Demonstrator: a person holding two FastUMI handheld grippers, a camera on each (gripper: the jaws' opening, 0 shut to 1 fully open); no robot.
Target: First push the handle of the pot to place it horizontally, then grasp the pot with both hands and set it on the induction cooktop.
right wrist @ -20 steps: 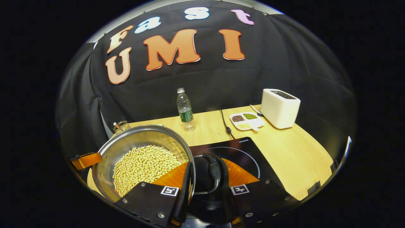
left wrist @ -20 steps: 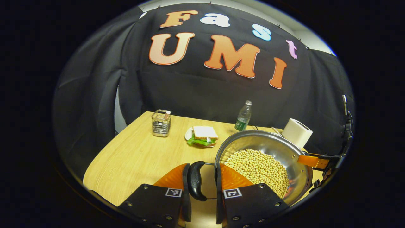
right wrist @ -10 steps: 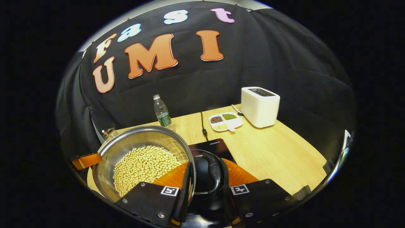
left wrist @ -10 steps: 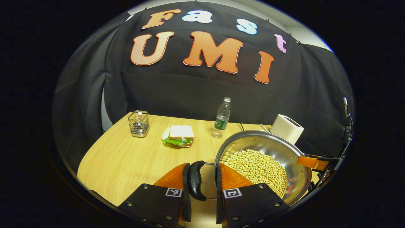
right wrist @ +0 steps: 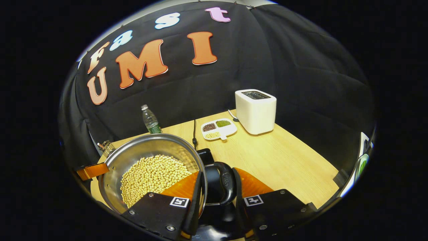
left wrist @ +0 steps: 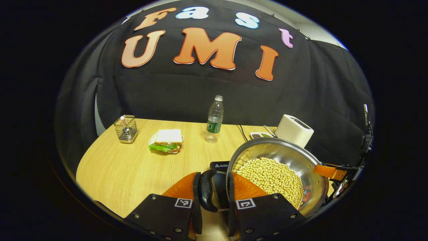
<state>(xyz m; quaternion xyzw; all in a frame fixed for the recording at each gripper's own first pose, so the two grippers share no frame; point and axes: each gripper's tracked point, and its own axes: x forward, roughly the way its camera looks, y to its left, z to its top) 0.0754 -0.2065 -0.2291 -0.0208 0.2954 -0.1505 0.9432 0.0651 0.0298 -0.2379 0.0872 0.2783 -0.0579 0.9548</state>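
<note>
Left gripper [left wrist: 214, 197]: both orange fingers clamped on the black handle [left wrist: 205, 190] at one side of the pot [left wrist: 294, 157]. Right gripper [right wrist: 217, 197]: clenched the same way on the opposite handle [right wrist: 227, 184]; its far fingertip also shows at the pot's other rim in the left gripper view.

Pot: one, shiny steel, round, open-topped, held off the table between the two grippers, rim roughly level. Inside, a thick layer of pale yellow beans [right wrist: 150, 175] covers the bottom; walls above the beans are bare metal. Two black loop handles, one per gripper.

Induction cooktop [right wrist: 207, 155]: one, black and glossy, lying directly under and just beyond the pot; a corner shows in the left gripper view [left wrist: 219, 165]. A black cord runs from it toward the back wall.

Table [right wrist: 284, 167]: light wood. Farther back, counted: one white toaster [right wrist: 255, 110], one white divided dish [right wrist: 219, 129] with three fills, one water bottle [left wrist: 214, 118], one sandwich [left wrist: 167, 140] on a plate, one wire basket [left wrist: 125, 129].

Room: wide bare wood to the right of the cooktop as far as the table's edge, and also between pot and sandwich. Toaster and dish stand well apart from the pot.
</note>
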